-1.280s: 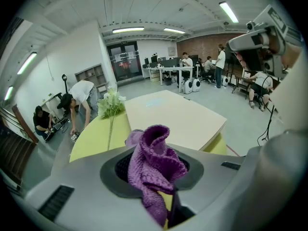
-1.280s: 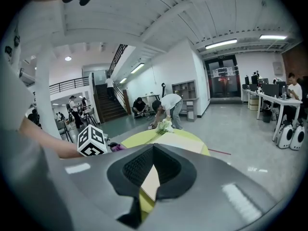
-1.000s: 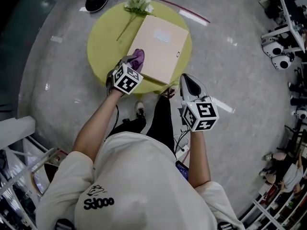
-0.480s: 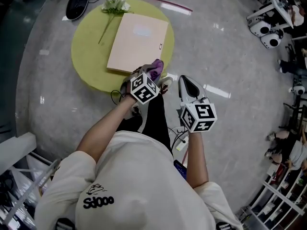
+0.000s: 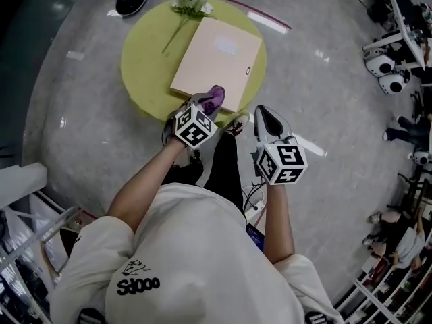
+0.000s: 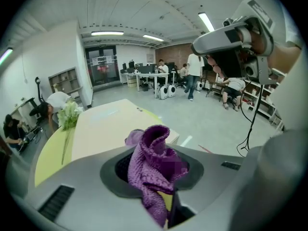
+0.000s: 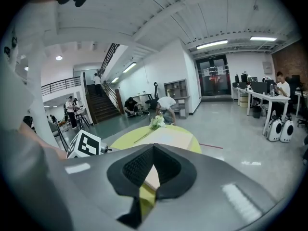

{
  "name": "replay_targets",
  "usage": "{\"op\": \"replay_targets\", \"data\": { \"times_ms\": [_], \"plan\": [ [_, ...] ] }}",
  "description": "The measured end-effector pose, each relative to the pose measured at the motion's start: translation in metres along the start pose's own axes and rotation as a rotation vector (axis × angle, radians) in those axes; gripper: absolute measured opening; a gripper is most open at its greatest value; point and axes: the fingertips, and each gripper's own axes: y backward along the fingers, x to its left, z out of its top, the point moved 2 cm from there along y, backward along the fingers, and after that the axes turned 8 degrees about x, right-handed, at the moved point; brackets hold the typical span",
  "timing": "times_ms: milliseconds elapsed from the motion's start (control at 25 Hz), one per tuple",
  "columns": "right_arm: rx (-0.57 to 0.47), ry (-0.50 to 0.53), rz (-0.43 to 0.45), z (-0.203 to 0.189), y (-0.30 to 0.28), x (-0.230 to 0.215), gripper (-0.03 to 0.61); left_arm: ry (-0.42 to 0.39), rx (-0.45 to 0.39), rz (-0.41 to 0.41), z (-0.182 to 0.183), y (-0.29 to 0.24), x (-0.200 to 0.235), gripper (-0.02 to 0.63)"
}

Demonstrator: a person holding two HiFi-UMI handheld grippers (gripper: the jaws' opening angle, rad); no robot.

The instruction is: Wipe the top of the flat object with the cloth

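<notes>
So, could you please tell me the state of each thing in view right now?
Left gripper: shut on the purple cloth.
Purple cloth: bunched, over the flat board's near edge.
Right gripper: shut, empty, short of the table.
Flat board: lying flat on the table.
Flowers: lying on the table by the board's far corner.
</notes>
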Motion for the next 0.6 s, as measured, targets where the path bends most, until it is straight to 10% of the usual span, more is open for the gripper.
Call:
{"op": "replay_targets", "data": {
  "times_ms": [600],
  "plan": [
    [0.019,0.071,0.072,0.01,-0.029,0.041,0.009,0.306,0.019,0.244,-0.096,0.063,0.13,0.11]
  ]
}}
